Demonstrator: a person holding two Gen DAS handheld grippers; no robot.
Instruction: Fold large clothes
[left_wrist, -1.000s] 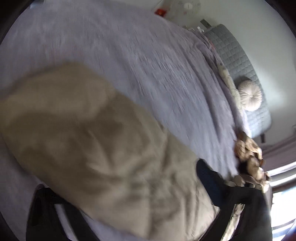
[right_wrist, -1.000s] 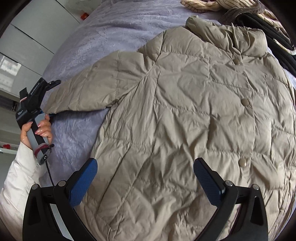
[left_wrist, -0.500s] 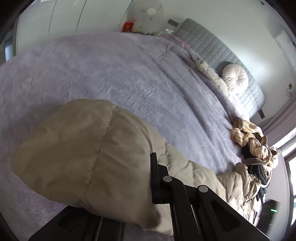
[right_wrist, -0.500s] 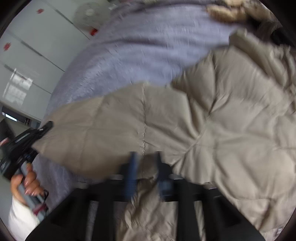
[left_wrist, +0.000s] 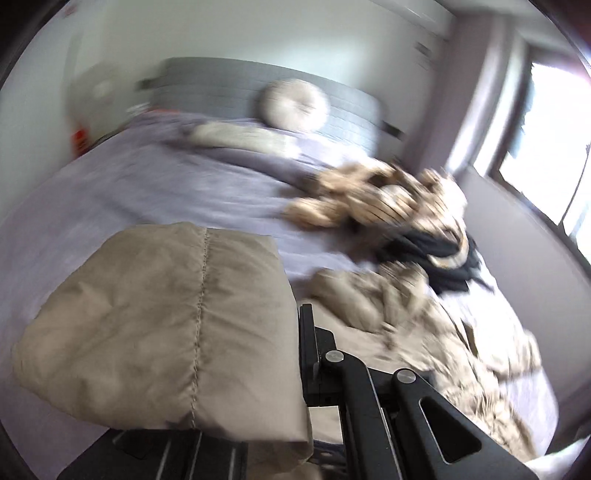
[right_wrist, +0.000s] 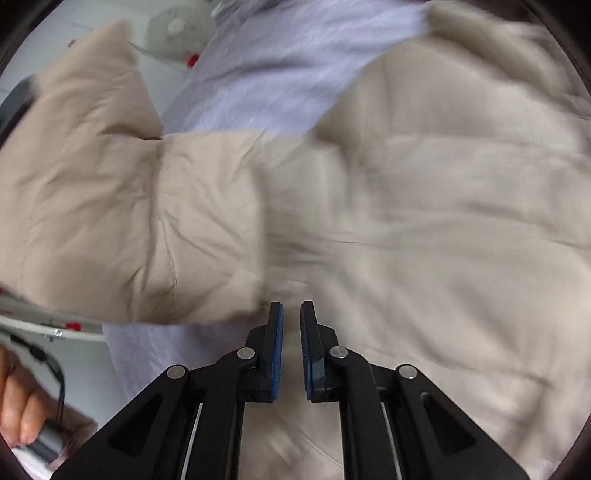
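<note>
While the left wrist view shows the headboard (left_wrist: 332, 107), round cushion (left_wrist: 293, 105) and clothes pile (left_wrist: 388, 203), the right wrist view shows only the beige jacket (right_wrist: 424, 221) on the lilac bedspread (right_wrist: 280, 74). Left gripper (left_wrist: 301, 332) clamped shut on the sleeve (left_wrist: 166, 325), raised. Right gripper (right_wrist: 291, 325) angled down, jaws nearly closed, pinching jacket fabric.

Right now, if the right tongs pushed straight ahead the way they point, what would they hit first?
Most likely the beige jacket: the right tongs already pinch its fabric, and more of it fills the view ahead. Blur hides depth.
</note>
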